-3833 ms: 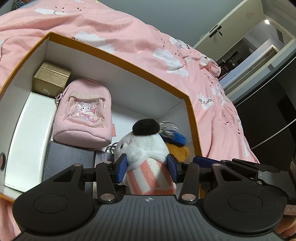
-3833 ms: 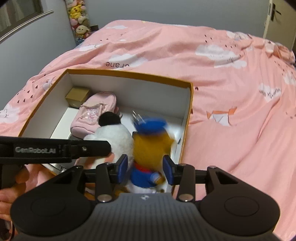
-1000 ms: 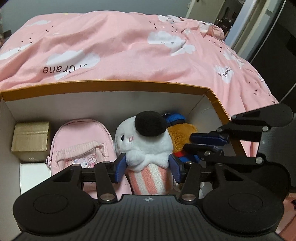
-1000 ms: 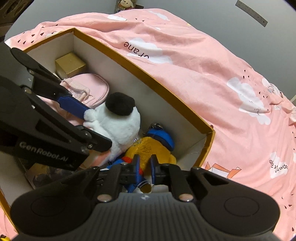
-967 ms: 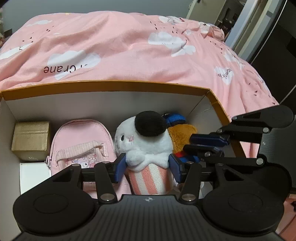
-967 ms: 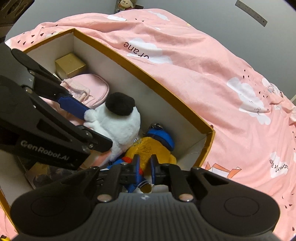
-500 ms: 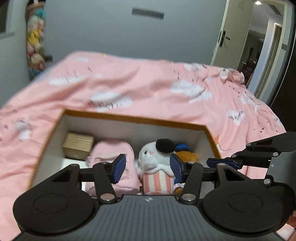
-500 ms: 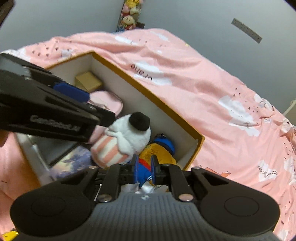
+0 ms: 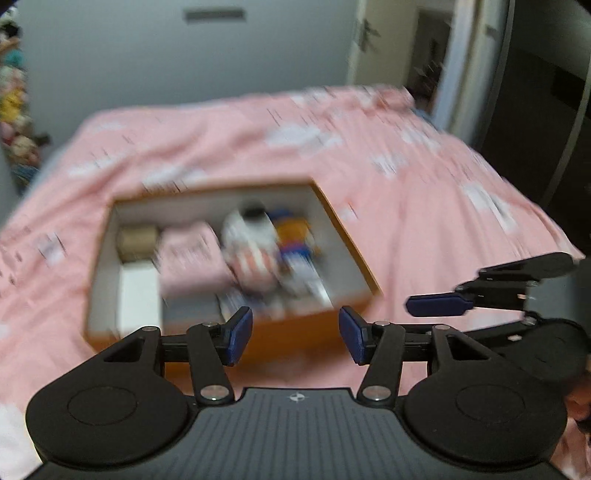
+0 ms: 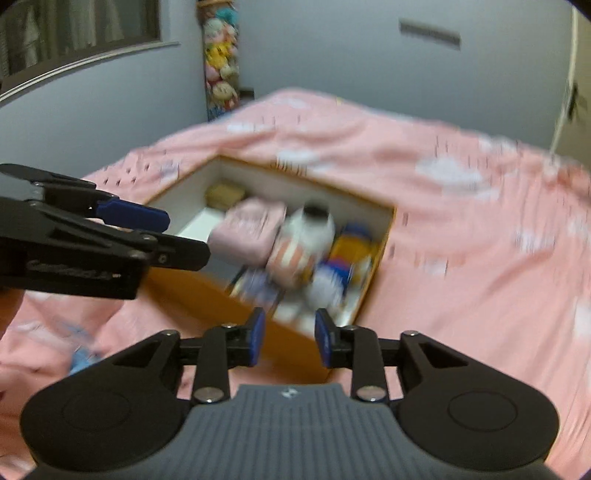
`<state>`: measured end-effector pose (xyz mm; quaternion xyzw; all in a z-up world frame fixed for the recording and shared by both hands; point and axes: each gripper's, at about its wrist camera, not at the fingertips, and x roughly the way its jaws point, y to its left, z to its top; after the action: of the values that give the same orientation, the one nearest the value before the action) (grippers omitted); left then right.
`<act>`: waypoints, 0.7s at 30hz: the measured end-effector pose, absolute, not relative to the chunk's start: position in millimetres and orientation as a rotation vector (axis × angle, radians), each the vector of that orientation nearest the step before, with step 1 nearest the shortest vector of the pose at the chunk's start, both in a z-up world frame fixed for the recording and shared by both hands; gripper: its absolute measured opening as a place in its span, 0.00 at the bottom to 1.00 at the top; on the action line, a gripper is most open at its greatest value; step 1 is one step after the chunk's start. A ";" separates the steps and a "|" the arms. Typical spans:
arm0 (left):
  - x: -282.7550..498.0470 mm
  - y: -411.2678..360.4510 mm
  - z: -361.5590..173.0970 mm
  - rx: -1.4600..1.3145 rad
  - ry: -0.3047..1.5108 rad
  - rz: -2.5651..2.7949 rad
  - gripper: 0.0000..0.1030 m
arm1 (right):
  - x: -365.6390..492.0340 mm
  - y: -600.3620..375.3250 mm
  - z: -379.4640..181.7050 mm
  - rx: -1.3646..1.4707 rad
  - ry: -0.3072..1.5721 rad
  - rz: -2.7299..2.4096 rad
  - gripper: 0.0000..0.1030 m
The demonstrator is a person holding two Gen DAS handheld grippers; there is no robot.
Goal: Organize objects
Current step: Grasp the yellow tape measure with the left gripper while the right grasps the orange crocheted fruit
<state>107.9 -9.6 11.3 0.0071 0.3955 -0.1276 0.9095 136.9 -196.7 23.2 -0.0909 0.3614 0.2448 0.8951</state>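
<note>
An orange-rimmed white box [image 9: 343,236] [image 10: 384,236] lies on the pink bed. Inside, left to right, are a gold box [image 9: 136,238] [image 10: 223,194], a pink mini backpack [image 9: 192,254] [image 10: 247,227], a white plush with a black hat [image 9: 253,240] [image 10: 303,243] and a yellow and blue duck plush [image 9: 295,240] [image 10: 347,254]. My left gripper [image 9: 295,334] is open and empty, held back above the box's near wall. My right gripper [image 10: 288,341] is open and empty, also short of the box. Both views are motion-blurred.
The pink cloud-print duvet [image 9: 424,206] [image 10: 480,240] covers the bed all around the box. A stack of plush toys [image 10: 221,74] hangs in the far corner. A doorway [image 9: 424,62] stands at the right. A window [image 10: 74,33] is at the left.
Both grippers have pulled back and up, away from the box. The left let go of the white plush; the right opened and released the duck plush. Both plushes stay in the box.
</note>
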 end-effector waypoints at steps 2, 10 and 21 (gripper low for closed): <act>95.6 -12.5 -2.3 0.036 0.868 -0.309 0.60 | 124.0 -198.2 7.7 -0.163 0.840 0.499 0.33; 59.9 -14.2 -56.4 0.091 1.023 -0.311 0.60 | 84.0 -197.1 -53.7 -0.109 1.122 0.450 0.46; 34.8 -10.6 -81.1 0.056 1.093 -0.235 0.60 | 64.2 -189.1 -88.7 -0.187 1.257 0.392 0.62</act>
<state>34.8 -10.6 -81.1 0.0266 0.5183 -0.1114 0.8475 64.2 -189.1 -88.7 -0.0868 0.5832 0.1817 0.7870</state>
